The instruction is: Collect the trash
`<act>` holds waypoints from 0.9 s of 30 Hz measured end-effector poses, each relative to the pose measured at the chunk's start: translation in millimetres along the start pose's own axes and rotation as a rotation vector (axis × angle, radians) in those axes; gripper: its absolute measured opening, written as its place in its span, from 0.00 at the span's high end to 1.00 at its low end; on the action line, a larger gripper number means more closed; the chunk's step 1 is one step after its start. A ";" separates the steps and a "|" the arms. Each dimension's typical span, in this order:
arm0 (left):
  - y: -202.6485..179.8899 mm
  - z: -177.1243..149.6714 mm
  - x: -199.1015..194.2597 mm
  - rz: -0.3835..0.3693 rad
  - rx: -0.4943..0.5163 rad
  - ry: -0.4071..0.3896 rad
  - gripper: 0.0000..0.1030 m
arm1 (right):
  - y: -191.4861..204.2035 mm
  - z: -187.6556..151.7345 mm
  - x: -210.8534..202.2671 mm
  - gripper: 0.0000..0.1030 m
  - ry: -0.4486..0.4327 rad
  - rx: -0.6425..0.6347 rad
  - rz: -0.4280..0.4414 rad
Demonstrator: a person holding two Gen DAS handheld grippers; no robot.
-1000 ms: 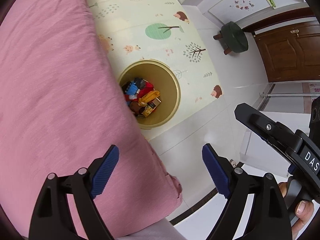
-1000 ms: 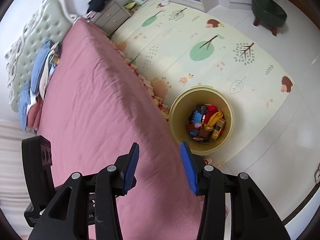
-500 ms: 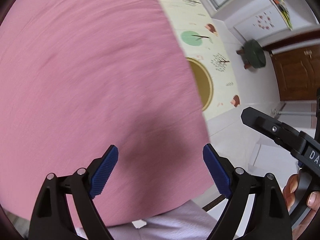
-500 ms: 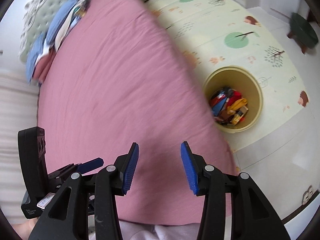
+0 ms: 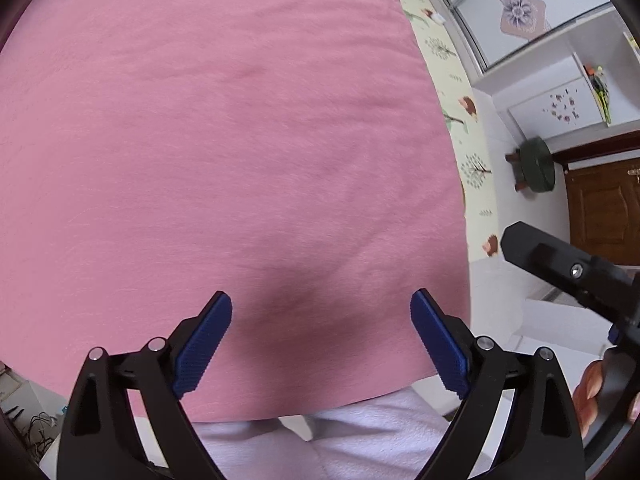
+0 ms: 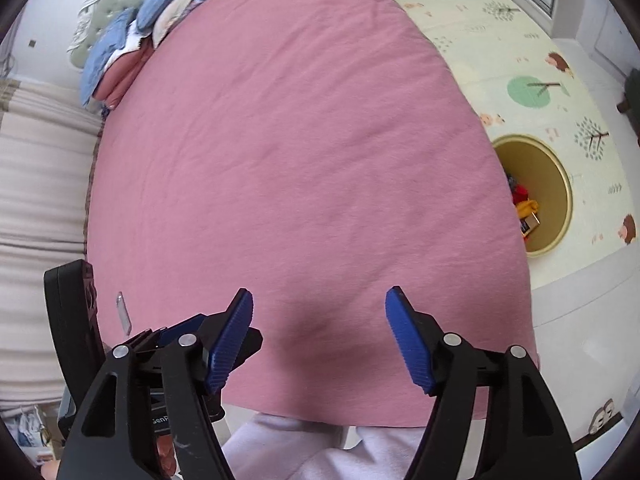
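A yellow round bin point(image 6: 554, 184) stands on the play mat to the right of the bed, half hidden by the bed edge, with colourful trash point(image 6: 525, 206) inside. My left gripper point(image 5: 321, 342) is open and empty above the foot of the pink bed point(image 5: 224, 152). My right gripper point(image 6: 319, 338) is open and empty above the same bed point(image 6: 288, 152). The right gripper's body shows at the right of the left wrist view point(image 5: 568, 268). The left gripper's body shows at the lower left of the right wrist view point(image 6: 76, 320). A small clear wrapper-like piece point(image 6: 123, 313) lies on the bed's left side.
Blue and pink bedding point(image 6: 132, 32) is piled at the headboard. A patterned play mat point(image 6: 532, 60) covers the floor right of the bed. A dark green stool point(image 5: 536, 164) stands by a brown door point(image 5: 604, 208). My pale trousers point(image 6: 320, 448) show at the bottom.
Both grippers have swung left from over the bin to over the bed. The right gripper's jaws have opened wider. The bin has left the left wrist view.
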State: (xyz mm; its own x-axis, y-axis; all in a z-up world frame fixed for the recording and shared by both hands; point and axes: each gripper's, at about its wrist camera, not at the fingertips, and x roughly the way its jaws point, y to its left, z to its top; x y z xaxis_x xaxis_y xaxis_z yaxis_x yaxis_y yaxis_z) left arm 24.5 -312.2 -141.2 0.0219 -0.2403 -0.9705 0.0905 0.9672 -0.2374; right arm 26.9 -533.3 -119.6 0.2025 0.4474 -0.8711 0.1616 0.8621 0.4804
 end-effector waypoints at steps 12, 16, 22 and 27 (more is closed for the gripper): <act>45.8 -2.3 -110.7 0.039 -0.016 -0.209 0.06 | 82.8 -3.7 -43.0 0.28 -0.093 -0.121 0.041; 52.8 -2.7 -147.3 0.048 -0.027 -0.287 0.06 | 108.4 -6.8 -62.4 0.27 -0.140 -0.173 0.052; 55.0 -10.7 -211.5 0.095 -0.001 -0.432 0.04 | 143.7 -9.4 -98.4 0.17 -0.269 -0.270 0.050; 56.8 -13.6 -243.8 0.118 -0.004 -0.489 0.04 | 159.4 -11.4 -120.4 0.14 -0.364 -0.304 0.032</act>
State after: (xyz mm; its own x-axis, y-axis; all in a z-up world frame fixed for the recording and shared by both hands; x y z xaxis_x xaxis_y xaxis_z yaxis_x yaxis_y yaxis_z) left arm 10.7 -197.5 81.4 0.4961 -0.1392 -0.8570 0.0558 0.9901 -0.1286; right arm 17.2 -447.0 60.7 0.5368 0.4091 -0.7379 -0.1289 0.9041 0.4075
